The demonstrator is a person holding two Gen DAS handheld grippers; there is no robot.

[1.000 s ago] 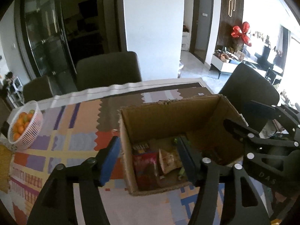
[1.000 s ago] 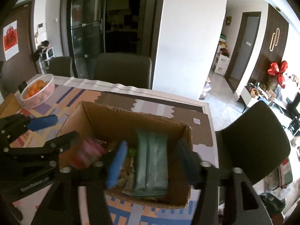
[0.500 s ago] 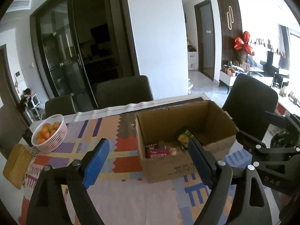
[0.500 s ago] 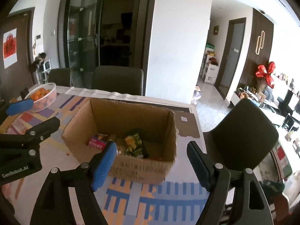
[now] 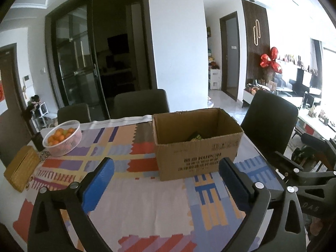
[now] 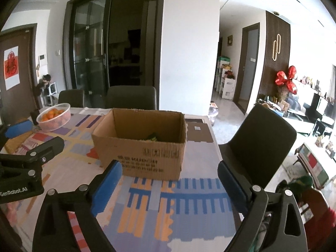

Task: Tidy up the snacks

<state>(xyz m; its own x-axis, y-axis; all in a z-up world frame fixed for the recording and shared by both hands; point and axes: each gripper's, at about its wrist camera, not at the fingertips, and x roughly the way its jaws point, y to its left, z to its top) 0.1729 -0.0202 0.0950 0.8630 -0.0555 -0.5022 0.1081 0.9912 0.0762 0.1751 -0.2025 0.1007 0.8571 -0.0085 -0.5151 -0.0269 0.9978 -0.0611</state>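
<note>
On my worktop [image 5: 147, 199] the cardboard box [image 5: 197, 147] holds the snacks [image 5: 195, 136], barely visible inside. No loose snacks show, so I judge packing nearly done. Left tool [image 5: 166, 180] and right tool [image 6: 170, 182] are opening, nothing between them.

Box [image 5: 195, 147] walls hide most snacks, only a dark packet [image 5: 195, 136] corner peeks out. Box print [image 6: 140, 166] blurred, unreadable. Yellow box [image 5: 20, 171] cut by fisheye rim

A table under a patchwork cloth [image 5: 134, 205] bears a cardboard box [image 5: 197, 159] right, a fruit basket [image 5: 63, 138] far left, a golden box [image 5: 20, 171] beside it.
</note>
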